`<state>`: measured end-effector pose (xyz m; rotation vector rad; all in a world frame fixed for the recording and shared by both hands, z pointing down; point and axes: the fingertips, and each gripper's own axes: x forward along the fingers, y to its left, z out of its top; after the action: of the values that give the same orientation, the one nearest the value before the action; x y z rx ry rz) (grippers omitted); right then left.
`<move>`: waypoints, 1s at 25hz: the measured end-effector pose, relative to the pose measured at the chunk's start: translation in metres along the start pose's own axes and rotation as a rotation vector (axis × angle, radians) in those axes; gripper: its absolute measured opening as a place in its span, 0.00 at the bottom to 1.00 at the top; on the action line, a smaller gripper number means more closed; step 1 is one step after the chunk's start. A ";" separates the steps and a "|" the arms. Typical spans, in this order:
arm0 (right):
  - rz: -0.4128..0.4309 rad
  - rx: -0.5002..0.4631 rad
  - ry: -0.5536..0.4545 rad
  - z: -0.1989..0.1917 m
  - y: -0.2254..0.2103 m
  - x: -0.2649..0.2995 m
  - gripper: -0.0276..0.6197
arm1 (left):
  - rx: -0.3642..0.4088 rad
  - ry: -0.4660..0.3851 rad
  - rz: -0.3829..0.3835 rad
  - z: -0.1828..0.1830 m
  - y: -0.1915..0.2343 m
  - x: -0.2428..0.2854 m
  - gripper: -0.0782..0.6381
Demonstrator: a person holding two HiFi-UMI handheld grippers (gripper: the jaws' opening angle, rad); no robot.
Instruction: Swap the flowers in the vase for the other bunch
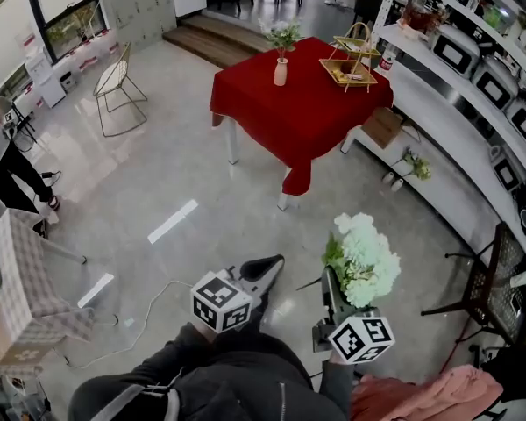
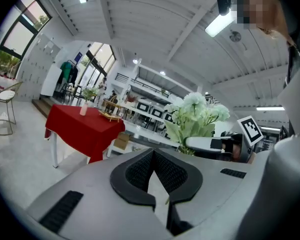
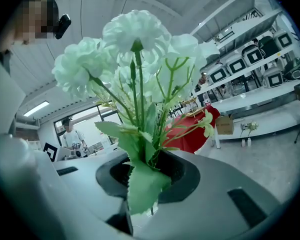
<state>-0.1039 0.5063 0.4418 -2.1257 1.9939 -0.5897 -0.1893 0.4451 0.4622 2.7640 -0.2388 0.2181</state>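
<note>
A bunch of white flowers [image 1: 366, 257] with green leaves stands upright in my right gripper [image 1: 330, 289], whose jaws are shut on the stems [image 3: 146, 149]. The blooms [image 3: 135, 39] fill the right gripper view and show in the left gripper view as the bunch [image 2: 195, 115]. My left gripper [image 1: 267, 270] is shut with nothing in it; its pads [image 2: 142, 170] meet. Far ahead, a pale vase [image 1: 280, 70] with a small green and white bunch [image 1: 282, 35] stands on the red-clothed table [image 1: 280, 112]. The same vase [image 2: 83, 109] shows in the left gripper view.
A wooden two-tier tray [image 1: 351, 60] stands on the table's far right. White shelving with appliances [image 1: 473, 68] runs along the right. A wire chair [image 1: 116, 82] is at the left, a checked-cloth table [image 1: 22, 279] at the near left. A cable [image 1: 149, 310] lies on the floor.
</note>
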 end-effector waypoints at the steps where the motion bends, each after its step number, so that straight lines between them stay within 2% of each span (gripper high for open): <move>1: 0.001 0.000 0.000 0.001 -0.002 0.004 0.15 | 0.000 0.002 -0.002 0.001 0.002 0.004 0.12; 5: 0.005 -0.001 0.000 0.009 -0.013 0.026 0.15 | -0.015 0.018 0.013 0.004 0.020 0.020 0.12; 17: 0.017 -0.020 0.025 0.054 -0.046 0.100 0.15 | -0.054 -0.012 0.026 0.046 0.076 0.078 0.12; 25: 0.000 -0.022 0.011 0.080 -0.071 0.135 0.15 | -0.036 0.002 0.001 0.068 0.099 0.115 0.12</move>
<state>-0.0038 0.3679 0.4195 -2.1392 2.0154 -0.5842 -0.0880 0.3131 0.4539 2.7276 -0.2417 0.2146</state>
